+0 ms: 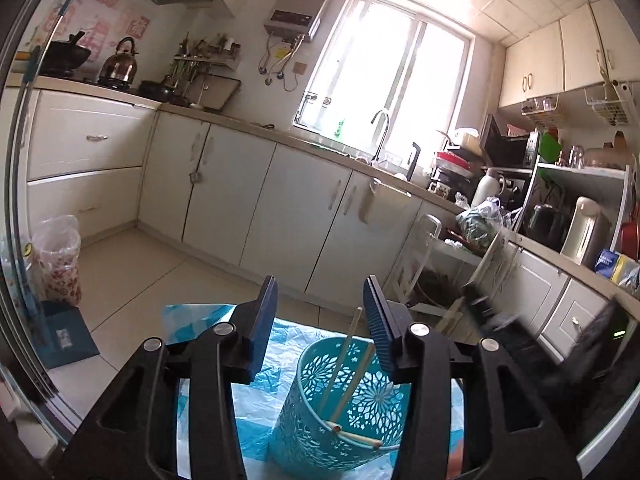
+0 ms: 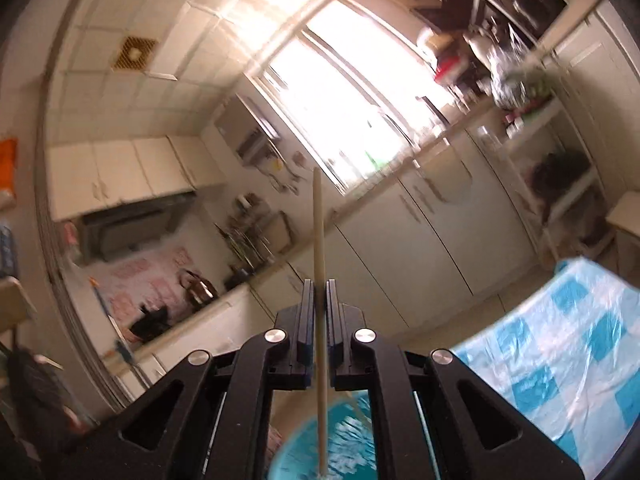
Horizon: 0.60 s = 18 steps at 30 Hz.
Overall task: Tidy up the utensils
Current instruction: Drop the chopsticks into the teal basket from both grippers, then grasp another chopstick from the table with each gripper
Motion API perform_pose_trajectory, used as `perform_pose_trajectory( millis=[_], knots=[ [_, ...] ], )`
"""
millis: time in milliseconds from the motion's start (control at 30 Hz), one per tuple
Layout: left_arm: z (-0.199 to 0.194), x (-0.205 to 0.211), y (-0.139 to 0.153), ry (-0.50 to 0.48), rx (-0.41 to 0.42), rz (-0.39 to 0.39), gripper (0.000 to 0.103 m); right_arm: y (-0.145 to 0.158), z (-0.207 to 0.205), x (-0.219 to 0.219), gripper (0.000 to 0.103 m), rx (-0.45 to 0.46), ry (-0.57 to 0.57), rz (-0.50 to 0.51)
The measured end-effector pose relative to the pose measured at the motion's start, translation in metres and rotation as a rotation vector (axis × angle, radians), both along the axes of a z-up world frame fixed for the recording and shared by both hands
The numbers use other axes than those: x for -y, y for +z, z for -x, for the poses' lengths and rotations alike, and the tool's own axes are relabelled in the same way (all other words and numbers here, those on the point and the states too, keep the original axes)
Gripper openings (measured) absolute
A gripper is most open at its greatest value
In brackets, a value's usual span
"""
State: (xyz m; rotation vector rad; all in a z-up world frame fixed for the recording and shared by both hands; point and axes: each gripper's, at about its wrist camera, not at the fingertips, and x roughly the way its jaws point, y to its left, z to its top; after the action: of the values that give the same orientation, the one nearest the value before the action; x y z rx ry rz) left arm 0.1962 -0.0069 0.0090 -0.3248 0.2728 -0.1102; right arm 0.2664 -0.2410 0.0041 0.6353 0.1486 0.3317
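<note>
A teal perforated utensil holder [image 1: 340, 404] stands on the blue-and-white checked tablecloth [image 1: 256, 404], below and between my left fingers. Two wooden chopsticks [image 1: 338, 368] lean inside it. My left gripper [image 1: 320, 300] is open and empty above the holder. My right gripper [image 2: 319, 292] is shut on a single wooden chopstick [image 2: 319, 232], which runs between the pads, its lower end over the blurred holder [image 2: 344, 448]. The right gripper shows blurred in the left wrist view [image 1: 492, 320], at the right of the holder.
The tablecloth also shows in the right wrist view [image 2: 560, 340]. White kitchen cabinets [image 1: 280, 208], a counter with a sink tap [image 1: 380, 132] and a cluttered shelf [image 1: 560, 200] lie beyond the table. A lined bin [image 1: 56, 256] stands on the floor at left.
</note>
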Motion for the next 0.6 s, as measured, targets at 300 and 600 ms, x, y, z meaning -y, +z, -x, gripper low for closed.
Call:
perform_pose_trajectory(
  millis=[300,600],
  knots=[
    [0.004,0.004,-0.015,-0.033,-0.071,-0.006,0.043,-0.022,0.034,-0.014,0.015,-0.096,0.113,0.237],
    [0.026,0.005,-0.033,-0.039,-0.15,-0.042,0.05,-0.027,0.081,0.016,0.04,-0.293,0.148,0.265]
  ],
)
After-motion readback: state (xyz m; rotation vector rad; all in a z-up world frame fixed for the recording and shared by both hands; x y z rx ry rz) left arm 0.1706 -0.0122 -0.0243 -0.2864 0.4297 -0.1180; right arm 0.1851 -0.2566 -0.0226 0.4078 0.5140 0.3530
